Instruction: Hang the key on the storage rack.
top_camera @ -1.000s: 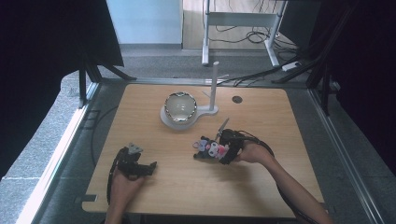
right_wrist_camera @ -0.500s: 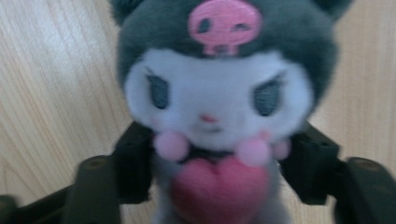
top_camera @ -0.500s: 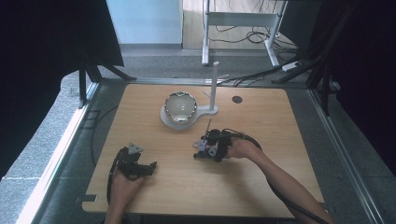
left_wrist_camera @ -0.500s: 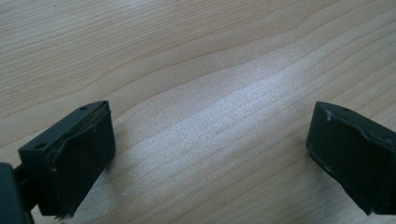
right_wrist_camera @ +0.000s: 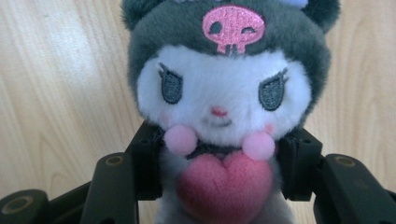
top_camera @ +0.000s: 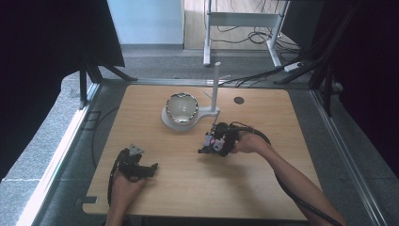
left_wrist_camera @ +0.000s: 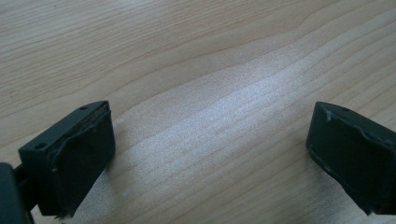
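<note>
A small plush toy (right_wrist_camera: 219, 107) with a white face, a dark grey hood bearing a pink skull, and a pink heart on its chest sits between the jaws of my right gripper (right_wrist_camera: 217, 172), which is shut on its body. In the high view the plush toy (top_camera: 212, 141) and right gripper (top_camera: 221, 140) are just right of the table's middle, close above the wood. My left gripper (top_camera: 141, 167) rests low at the front left. Its jaws stand wide apart over bare wood, and the left gripper (left_wrist_camera: 210, 154) holds nothing.
A shiny round metal bowl (top_camera: 181, 108) on a white base (top_camera: 170, 123) stands at the table's back centre, with a thin white upright post (top_camera: 215, 87) beside it. A small dark disc (top_camera: 239, 100) lies at the back right. Table edges are framed by metal rails.
My right gripper has carried the plush toy slightly back and left, toward the bowl. The left gripper has stayed in place.
</note>
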The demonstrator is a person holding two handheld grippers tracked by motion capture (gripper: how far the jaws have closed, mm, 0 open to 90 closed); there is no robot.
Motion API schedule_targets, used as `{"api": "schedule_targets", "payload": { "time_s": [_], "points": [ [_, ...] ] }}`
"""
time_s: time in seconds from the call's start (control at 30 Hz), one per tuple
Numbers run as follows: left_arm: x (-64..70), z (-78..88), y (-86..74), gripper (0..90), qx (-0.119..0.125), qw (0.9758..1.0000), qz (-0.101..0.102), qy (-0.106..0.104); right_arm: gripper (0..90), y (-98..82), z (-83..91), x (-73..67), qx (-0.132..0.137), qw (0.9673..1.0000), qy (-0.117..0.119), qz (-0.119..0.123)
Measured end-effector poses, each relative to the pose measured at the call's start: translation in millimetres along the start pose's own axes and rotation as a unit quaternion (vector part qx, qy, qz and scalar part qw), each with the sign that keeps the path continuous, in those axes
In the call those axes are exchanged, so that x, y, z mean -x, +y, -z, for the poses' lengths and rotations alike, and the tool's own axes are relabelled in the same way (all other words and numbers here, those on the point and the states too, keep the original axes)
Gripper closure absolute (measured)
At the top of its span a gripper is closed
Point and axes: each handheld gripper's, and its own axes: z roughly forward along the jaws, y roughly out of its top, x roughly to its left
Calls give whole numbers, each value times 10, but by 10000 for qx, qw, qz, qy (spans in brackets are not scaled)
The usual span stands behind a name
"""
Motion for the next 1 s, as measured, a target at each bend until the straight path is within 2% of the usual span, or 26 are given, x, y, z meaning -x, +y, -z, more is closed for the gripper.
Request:
{"api": "schedule_targets", "payload": {
  "time_s": [0.23,0.47,0.73,0.83,1.0],
  "points": [
    [0,0,0,13,1,10000,-1,1,440,-66,202,59,131,9999,32,-67],
    [-2,0,1,13,0,10000,-16,1,440,-153,401,164,210,9995,-54,-227],
    [1,0,0,12,3,10000,2,2,444,-224,567,265,255,9992,-111,-272],
    [2,-2,0,13,11,10000,10,6,446,-265,697,333,355,9987,-136,-335],
    [0,-2,1,13,12,10000,-1,5,446,-295,807,396,411,9981,-179,-424]
  ]
}}
